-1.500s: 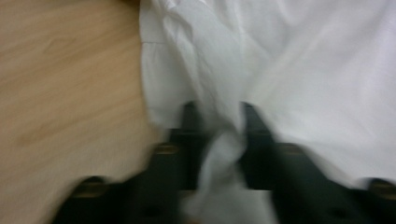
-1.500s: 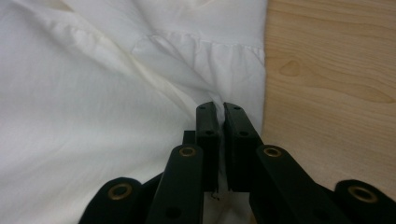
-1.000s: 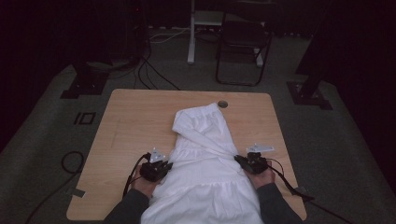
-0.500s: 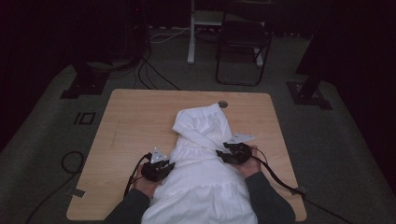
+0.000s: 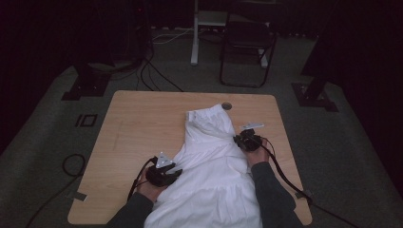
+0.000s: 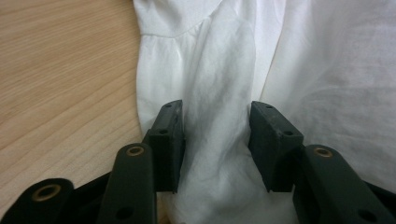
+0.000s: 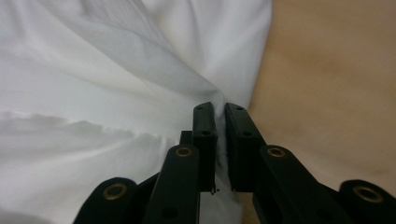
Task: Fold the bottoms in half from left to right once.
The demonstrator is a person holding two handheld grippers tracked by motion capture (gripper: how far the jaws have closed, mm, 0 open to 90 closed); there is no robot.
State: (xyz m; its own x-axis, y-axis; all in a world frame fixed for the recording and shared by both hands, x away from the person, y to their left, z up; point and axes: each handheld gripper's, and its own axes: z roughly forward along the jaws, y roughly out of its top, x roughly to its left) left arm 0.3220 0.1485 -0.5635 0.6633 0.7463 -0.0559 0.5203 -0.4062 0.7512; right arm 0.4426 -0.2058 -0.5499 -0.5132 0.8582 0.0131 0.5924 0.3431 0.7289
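Observation:
A white garment (image 5: 214, 166) lies lengthwise on the wooden table (image 5: 142, 123), its narrow end toward the far side. My left gripper (image 5: 173, 172) sits at the garment's left edge. In the left gripper view its jaws (image 6: 215, 112) have just been opening and stand apart, with a raised fold of white cloth (image 6: 215, 70) loose between them. My right gripper (image 5: 237, 140) is at the garment's right edge, farther up the table. Its jaws (image 7: 219, 109) have just been closing and now pinch a thin edge of the cloth (image 7: 93, 70) beside bare wood.
A small round hole (image 5: 226, 105) sits in the table just beyond the garment's far end. On the floor behind the table are a dark folding chair (image 5: 247, 47), a white post (image 5: 195, 33), black stand bases (image 5: 85, 85) and cables. Bare wood lies left of the garment.
My right hand has moved in toward the garment and then up the table along its right edge. The left hand has stayed where it was.

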